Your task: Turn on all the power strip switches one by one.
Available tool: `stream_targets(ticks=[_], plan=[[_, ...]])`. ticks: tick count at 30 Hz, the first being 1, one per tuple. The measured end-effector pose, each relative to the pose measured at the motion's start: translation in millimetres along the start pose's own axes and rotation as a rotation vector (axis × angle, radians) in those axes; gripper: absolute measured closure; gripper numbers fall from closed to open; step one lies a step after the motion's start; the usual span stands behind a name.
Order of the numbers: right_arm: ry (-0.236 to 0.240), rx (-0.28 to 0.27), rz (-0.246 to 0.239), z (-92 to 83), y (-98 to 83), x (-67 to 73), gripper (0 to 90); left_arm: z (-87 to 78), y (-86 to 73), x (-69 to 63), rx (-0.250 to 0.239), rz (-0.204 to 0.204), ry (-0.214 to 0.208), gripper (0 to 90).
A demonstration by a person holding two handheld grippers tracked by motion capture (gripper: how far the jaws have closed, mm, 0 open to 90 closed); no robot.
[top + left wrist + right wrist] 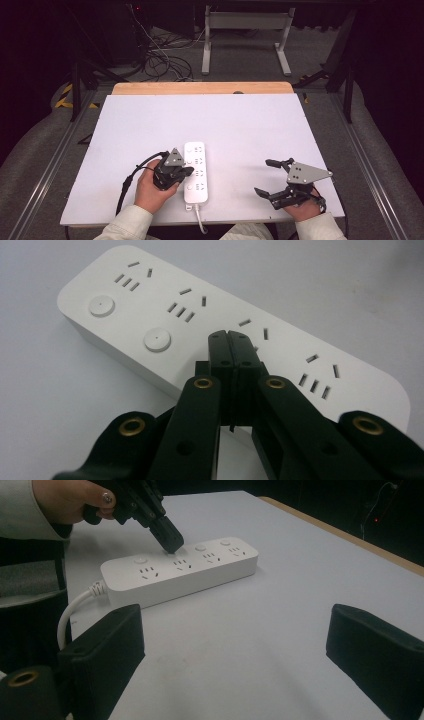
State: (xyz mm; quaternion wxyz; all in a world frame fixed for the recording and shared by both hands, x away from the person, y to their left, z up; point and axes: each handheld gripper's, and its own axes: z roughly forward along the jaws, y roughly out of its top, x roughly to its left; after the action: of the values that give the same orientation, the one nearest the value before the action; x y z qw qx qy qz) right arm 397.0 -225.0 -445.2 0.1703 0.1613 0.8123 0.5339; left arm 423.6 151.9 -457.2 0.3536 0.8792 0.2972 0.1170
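Lying near the front edge of the white table, a white power strip is seen from the high view, its cord trailing off that edge. Round buttons beside the sockets are made out in the left gripper view, where the left gripper has its jaws pressed together, tips set down on the strip's top face between two sockets; whether a button is pressed cannot be told. From the right gripper view the same closed tips are observed on the strip's third button position. The right gripper is held well apart from the strip, jaws spread wide, nothing between them. Beyond the table, grey carpet, loose cables and a metal frame are noted.
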Motion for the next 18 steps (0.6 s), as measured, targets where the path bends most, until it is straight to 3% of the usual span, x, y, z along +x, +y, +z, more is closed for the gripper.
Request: stream_targets(ticks=[18], plan=[[0.003,0.003,-0.001,0.1,0.0,0.3,8.8,0.5,0.6,-0.5,0.013,0.012,0.005,90.0]])
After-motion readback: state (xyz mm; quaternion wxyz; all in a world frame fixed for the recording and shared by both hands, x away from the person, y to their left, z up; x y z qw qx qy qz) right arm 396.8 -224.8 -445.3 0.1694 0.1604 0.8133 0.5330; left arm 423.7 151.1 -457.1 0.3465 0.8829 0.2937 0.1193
